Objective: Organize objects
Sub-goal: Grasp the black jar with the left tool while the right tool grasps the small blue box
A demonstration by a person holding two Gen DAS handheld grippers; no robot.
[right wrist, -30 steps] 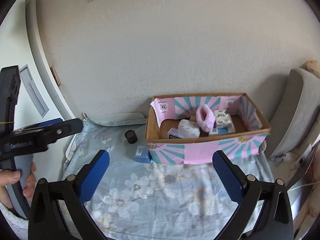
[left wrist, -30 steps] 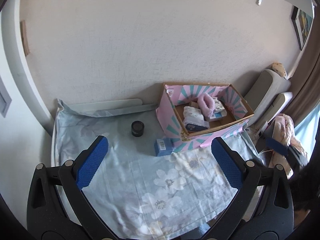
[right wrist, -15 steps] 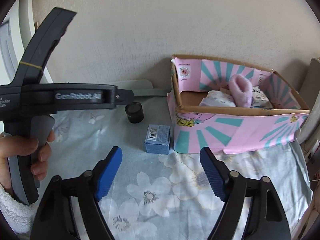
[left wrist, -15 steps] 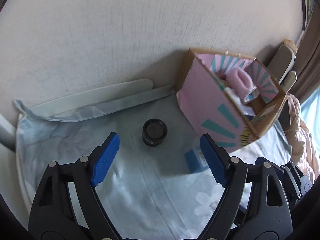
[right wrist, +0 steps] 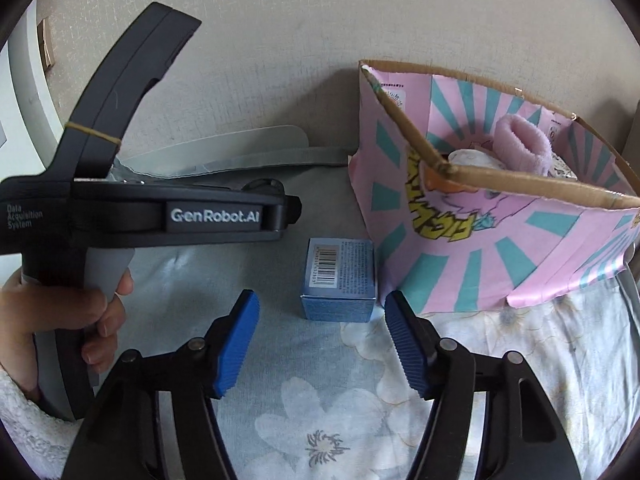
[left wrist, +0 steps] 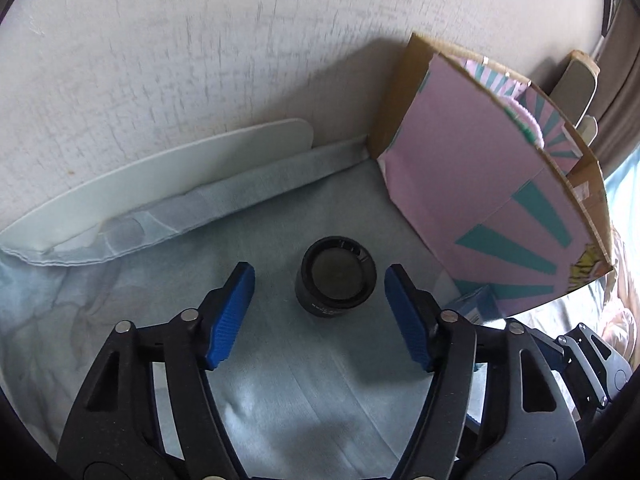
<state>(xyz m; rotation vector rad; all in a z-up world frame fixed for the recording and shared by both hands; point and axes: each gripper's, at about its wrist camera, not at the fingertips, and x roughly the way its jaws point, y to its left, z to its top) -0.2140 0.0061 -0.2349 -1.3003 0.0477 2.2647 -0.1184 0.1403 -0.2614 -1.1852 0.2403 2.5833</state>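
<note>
The reach-to-grasp step was in hand: the left claw (left wrist: pixel 319 300), its jaws just narrowed but still released, was poised around a black jar (left wrist: pixel 336 282) standing between its pads on the bed sheet (left wrist: pixel 280 400). The right claw (right wrist: pixel 320 328), likewise narrowed and released, was held just short of a blue box (right wrist: pixel 339 280) beside the cardboard box (right wrist: pixel 500 256). Next, it is judged, each claw would need lowering and clenching before the lift.

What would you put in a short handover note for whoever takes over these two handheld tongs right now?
Left tongs: open, jaws have just been closing, either side of the black jar without touching it.
Right tongs: open, jaws also just closing, around the near end of the blue box, pads not on it.
Both items stand on the floral sheet, just left of the pink carton.
Done: the pink sock and white bundles already lie in the carton.
Left: probably grip the jar and the box, then lift each into the carton.
</note>
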